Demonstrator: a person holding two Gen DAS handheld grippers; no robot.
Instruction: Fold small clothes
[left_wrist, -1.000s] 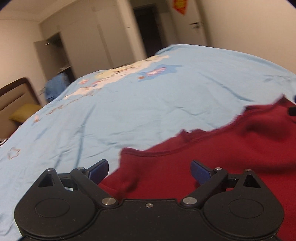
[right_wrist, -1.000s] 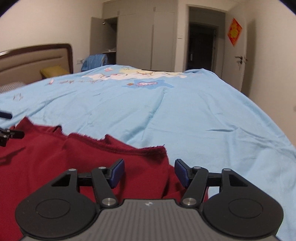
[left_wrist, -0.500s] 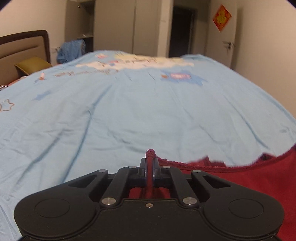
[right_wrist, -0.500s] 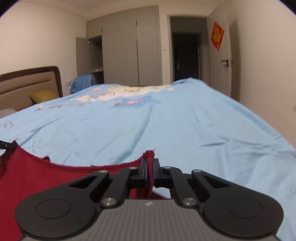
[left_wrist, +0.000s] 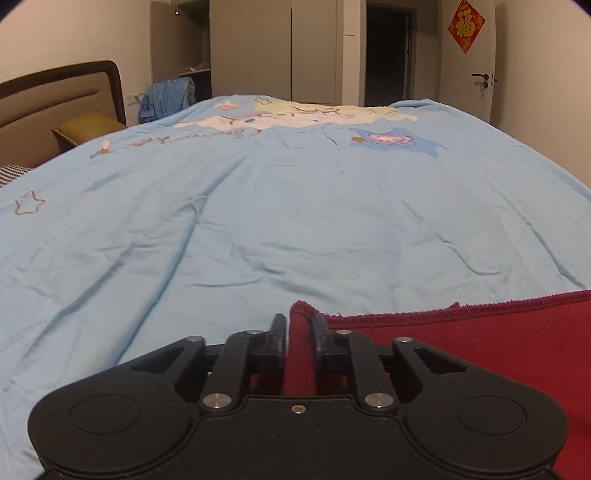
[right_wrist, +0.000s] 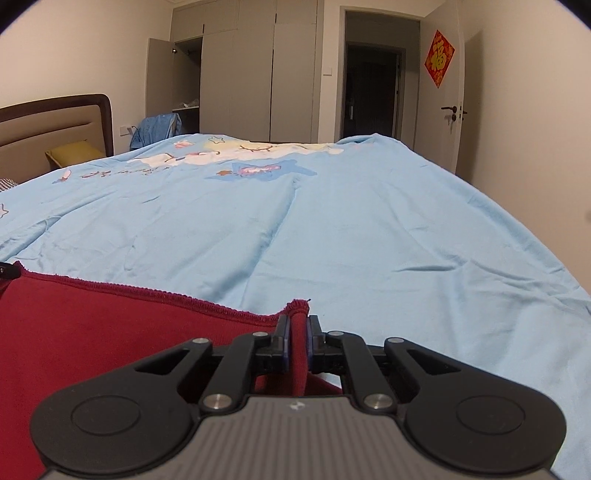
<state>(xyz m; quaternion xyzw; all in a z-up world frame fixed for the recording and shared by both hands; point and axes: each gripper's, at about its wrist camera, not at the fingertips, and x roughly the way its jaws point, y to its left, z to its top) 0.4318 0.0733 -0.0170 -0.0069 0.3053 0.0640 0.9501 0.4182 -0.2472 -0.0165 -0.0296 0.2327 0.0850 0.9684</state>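
A light-blue bedspread (left_wrist: 295, 221) with cartoon prints covers the bed and fills most of both views; behind it stand a grey wardrobe (right_wrist: 255, 74), a padded headboard (left_wrist: 59, 107) at the left, and a white door (right_wrist: 452, 110) bearing a red paper ornament (right_wrist: 439, 59); a red garment (left_wrist: 480, 350) lies at the near edge of the bedspread, its hemmed upper edge stretched in a nearly straight line between the two tools; the left gripper (left_wrist: 299, 332) is clenched on the garment's left corner, a ridge of red cloth standing up between its blue pads; the right gripper (right_wrist: 297, 332) is likewise clamped on the right corner, the cloth pinched upright between its pads (right_wrist: 282, 341).
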